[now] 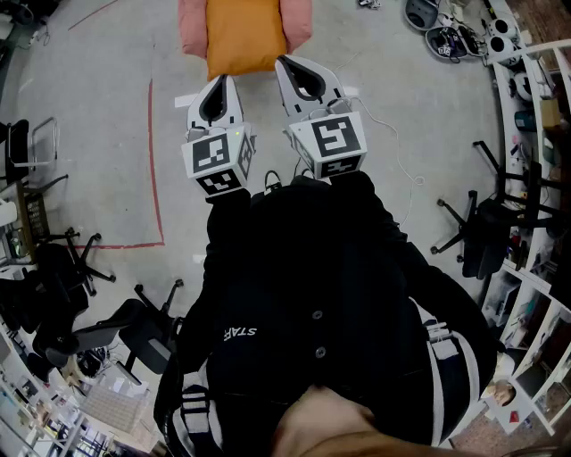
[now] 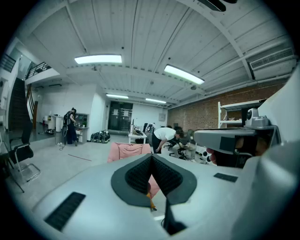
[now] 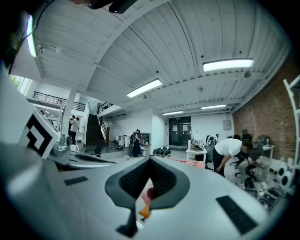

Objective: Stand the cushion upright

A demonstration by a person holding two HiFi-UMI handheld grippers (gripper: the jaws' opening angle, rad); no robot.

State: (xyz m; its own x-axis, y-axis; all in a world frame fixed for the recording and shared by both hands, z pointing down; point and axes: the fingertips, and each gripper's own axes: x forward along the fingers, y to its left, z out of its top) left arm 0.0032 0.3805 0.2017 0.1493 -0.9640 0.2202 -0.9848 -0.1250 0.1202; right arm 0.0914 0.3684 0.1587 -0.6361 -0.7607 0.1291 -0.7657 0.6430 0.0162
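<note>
An orange cushion (image 1: 244,34) lies flat on a pink padded seat (image 1: 192,27) on the floor ahead of me. My left gripper (image 1: 220,80) is shut and empty, its tip just short of the cushion's near edge. My right gripper (image 1: 285,62) is also shut and empty, its tip at the cushion's near right corner; whether it touches I cannot tell. In the left gripper view the shut left gripper (image 2: 152,157) points at the pink seat (image 2: 129,151), with a sliver of the orange cushion (image 2: 150,200) below. The right gripper view shows the shut right gripper (image 3: 150,162) and a bit of orange cushion (image 3: 144,210).
A red tape line (image 1: 153,161) runs along the floor at the left. Office chairs stand at the left (image 1: 80,259) and right (image 1: 482,232). Shelving (image 1: 535,134) lines the right side. A white cable (image 1: 393,143) trails over the floor. A person (image 2: 164,136) bends over farther back.
</note>
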